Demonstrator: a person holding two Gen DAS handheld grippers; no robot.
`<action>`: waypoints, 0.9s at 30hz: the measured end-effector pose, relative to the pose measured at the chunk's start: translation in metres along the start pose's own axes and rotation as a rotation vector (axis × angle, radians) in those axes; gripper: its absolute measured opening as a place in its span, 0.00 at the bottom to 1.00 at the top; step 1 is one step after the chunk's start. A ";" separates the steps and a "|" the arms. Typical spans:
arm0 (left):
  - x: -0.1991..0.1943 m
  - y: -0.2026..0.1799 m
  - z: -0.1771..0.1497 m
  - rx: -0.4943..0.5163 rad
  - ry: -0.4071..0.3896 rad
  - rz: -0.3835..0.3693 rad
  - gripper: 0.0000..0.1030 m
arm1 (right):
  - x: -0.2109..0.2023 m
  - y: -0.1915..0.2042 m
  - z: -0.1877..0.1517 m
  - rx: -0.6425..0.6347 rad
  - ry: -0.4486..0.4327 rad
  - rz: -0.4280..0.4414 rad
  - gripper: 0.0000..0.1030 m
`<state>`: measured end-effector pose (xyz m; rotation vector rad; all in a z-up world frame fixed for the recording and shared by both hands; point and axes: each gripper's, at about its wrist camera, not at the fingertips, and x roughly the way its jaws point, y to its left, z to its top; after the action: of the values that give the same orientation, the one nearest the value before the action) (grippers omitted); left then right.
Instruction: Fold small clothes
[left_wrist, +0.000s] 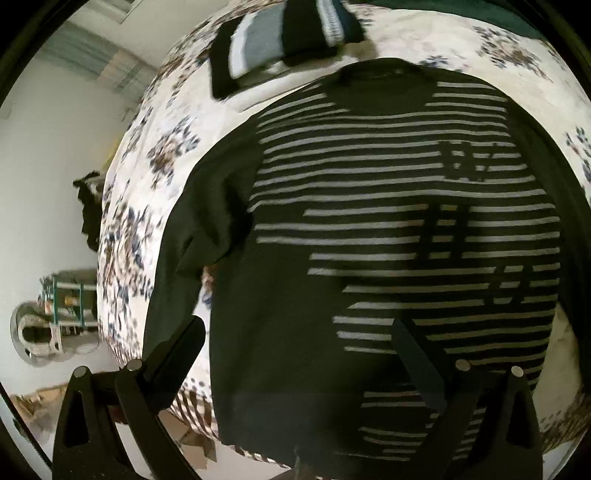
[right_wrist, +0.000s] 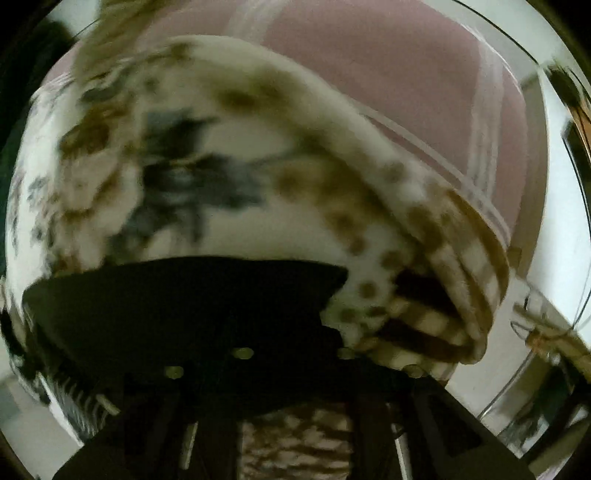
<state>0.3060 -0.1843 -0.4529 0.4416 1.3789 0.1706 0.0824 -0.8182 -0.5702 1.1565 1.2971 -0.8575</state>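
Here the striped dark sweater (left_wrist: 388, 229) lies spread flat on the flowered bedspread (left_wrist: 147, 155), neck toward the bed's far edge and hem hanging over the near edge, one sleeve (left_wrist: 199, 221) lying loosely folded along the body on the side of the bed's left edge. Beyond the collar, near the far edge, an already folded banded garment (left_wrist: 280, 40) sits apart from it. The left gripper (left_wrist: 299, 354) hovers over the hem with its jaws spread wide and nothing between them. The right gripper (right_wrist: 295, 354) points down at the bed's edge; its view is blurred and dark, but its jaws read as nearly closed, with dark fabric (right_wrist: 177, 295) bunched right at the tips. Whether that cloth is truly pinched I cannot tell. To my eye the step in hand is taking hold of the sweater's lower part for a first fold. It would go best if both claws bite only the top layers at matching points along the hem, so the fold runs straight with the stripes. The overhanging hem may slide off the bed if only one side is lifted, and the bedspread should be kept out of the grip.
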 end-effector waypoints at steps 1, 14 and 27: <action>-0.002 -0.004 0.004 0.006 -0.006 -0.006 1.00 | -0.008 0.001 0.001 -0.018 -0.032 -0.001 0.11; -0.003 -0.063 0.039 0.046 -0.068 -0.122 1.00 | -0.018 0.003 0.086 -0.151 -0.176 -0.053 0.15; 0.080 -0.102 0.009 0.056 0.026 -0.169 1.00 | 0.127 -0.084 0.002 0.255 -0.069 0.397 0.48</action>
<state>0.3163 -0.2489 -0.5650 0.3688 1.4422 -0.0009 0.0188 -0.8241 -0.7083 1.5100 0.8747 -0.7703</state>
